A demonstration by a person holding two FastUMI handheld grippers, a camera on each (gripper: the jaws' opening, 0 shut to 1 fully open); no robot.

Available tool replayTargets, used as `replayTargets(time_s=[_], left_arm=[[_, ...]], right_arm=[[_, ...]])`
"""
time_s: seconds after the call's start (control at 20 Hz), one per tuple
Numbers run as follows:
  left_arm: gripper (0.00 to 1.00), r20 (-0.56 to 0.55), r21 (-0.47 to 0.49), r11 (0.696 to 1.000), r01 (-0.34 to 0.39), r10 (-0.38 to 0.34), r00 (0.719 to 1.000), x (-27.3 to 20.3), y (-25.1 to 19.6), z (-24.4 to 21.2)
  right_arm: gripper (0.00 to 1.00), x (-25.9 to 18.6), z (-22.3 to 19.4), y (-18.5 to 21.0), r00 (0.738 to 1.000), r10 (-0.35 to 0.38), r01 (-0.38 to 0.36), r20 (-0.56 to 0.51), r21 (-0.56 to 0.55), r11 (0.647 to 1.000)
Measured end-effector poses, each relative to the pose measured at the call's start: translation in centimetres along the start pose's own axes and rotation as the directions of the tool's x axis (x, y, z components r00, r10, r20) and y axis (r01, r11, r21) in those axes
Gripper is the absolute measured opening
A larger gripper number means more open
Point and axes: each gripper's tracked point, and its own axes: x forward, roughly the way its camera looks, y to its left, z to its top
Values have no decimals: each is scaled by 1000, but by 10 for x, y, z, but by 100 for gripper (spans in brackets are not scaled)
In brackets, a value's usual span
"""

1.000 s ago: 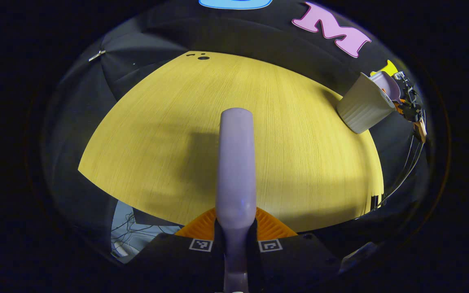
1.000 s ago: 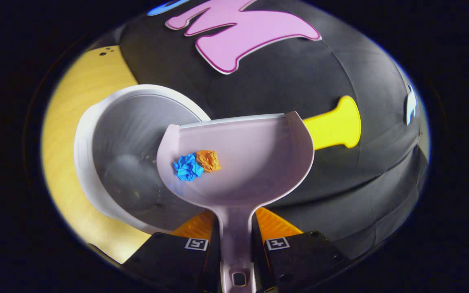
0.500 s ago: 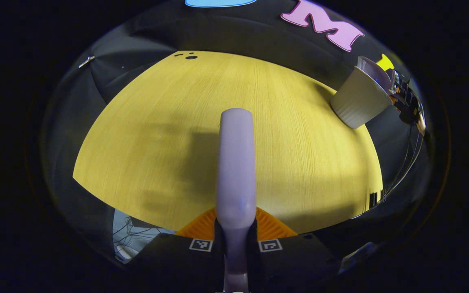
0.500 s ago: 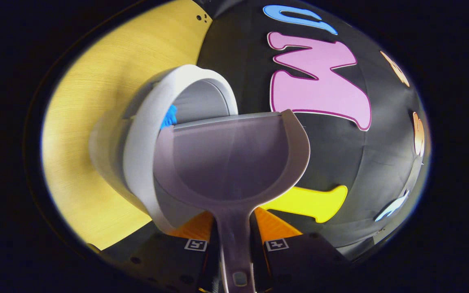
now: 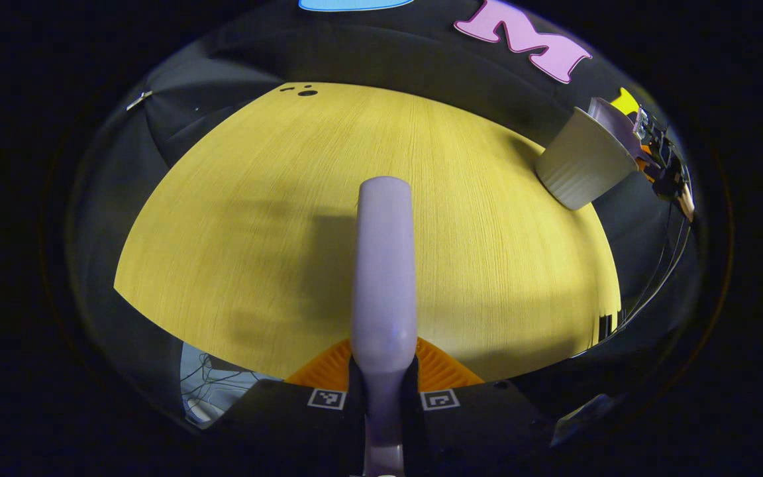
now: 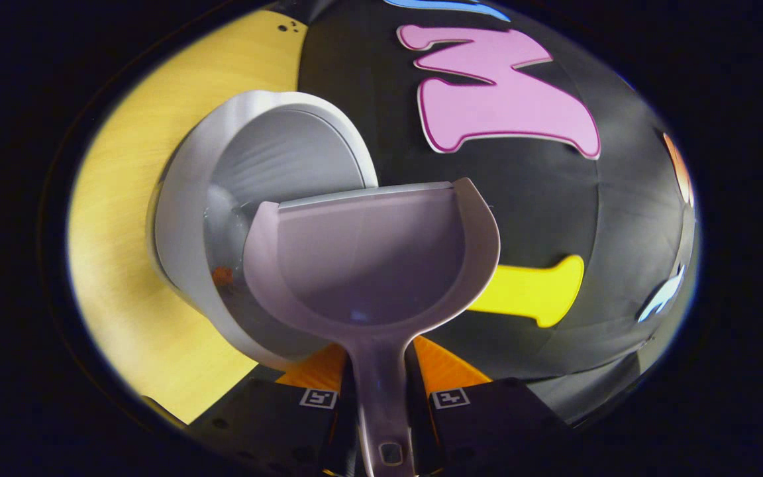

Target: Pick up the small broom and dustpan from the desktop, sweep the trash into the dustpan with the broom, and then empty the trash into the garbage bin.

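My left gripper (image 5: 383,387) is shut on the pale lilac broom (image 5: 383,265), which points forward above the yellow wooden table (image 5: 242,218). Its bristles are hidden. My right gripper (image 6: 381,387) is shut on the handle of the lilac dustpan (image 6: 371,258), whose scoop holds nothing and hangs over the mouth of the white garbage bin (image 6: 186,218). A scrap of orange trash (image 6: 222,275) shows inside the bin. In the left gripper view the bin (image 5: 577,169) stands at the table's far right, with the dustpan (image 5: 613,122) and the right gripper (image 5: 663,169) at its rim.
Small dark holes (image 5: 306,92) mark the table's far edge. Cables (image 5: 212,387) lie on the floor beyond the near left edge. The booth's black cloth wall (image 6: 540,218) rises close behind the bin.
The dustpan tipped over the bin and the blue and orange paper balls slid out of it into the bin. It has since levelled a little. The broom barely moved.
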Motion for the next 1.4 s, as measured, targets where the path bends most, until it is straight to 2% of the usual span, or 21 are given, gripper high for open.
replayTargets(time_s=[0.05,0.15,0.2,0.3,0.35,0.55,0.75,0.85,0.95,1.0,1.1,1.2,1.4], left_arm=[[27,2,2,1000,2,-2,1000,0,0,1],[27,5,10,1000,6,-6,1000,2,0,4],[27,9,17,1000,7,-8,1000,2,-1,6],[26,19,25,1000,15,-15,1000,1,-3,9],[27,23,26,999,19,-20,1000,0,-4,11],[27,37,34,999,37,-38,999,-1,-6,12],[27,52,24,998,53,-54,997,-4,-7,10],[27,56,19,998,58,-59,997,-7,-5,7],[27,64,16,998,60,-61,996,-10,-3,5],[25,71,14,998,61,-62,996,-12,-2,6],[27,89,12,998,62,-63,994,-16,2,8],[25,103,6,998,60,-60,993,-16,5,11],[26,116,-5,997,71,-70,991,-17,9,13]], right_arm=[[37,-3,-6,-4,1000,7,-6,-21,51,999],[37,-8,-16,-11,998,26,-15,-62,176,984],[37,-14,-21,-12,996,45,-24,-78,247,969],[39,-20,-27,-14,990,90,-41,-104,405,913],[34,-21,-29,-17,987,113,-46,-112,479,876],[37,-23,-25,-15,978,186,-65,-98,699,712],[37,-25,-9,-13,967,252,-114,-20,854,508],[37,-27,10,-22,963,268,-143,33,905,402],[37,-36,28,-31,961,265,-166,77,929,330],[33,-44,33,-31,959,263,-183,103,935,303],[36,-62,54,-29,954,256,-223,155,940,260],[37,-85,80,-22,945,257,-263,201,936,235],[37,-134,141,9,890,311,-401,335,898,181]])
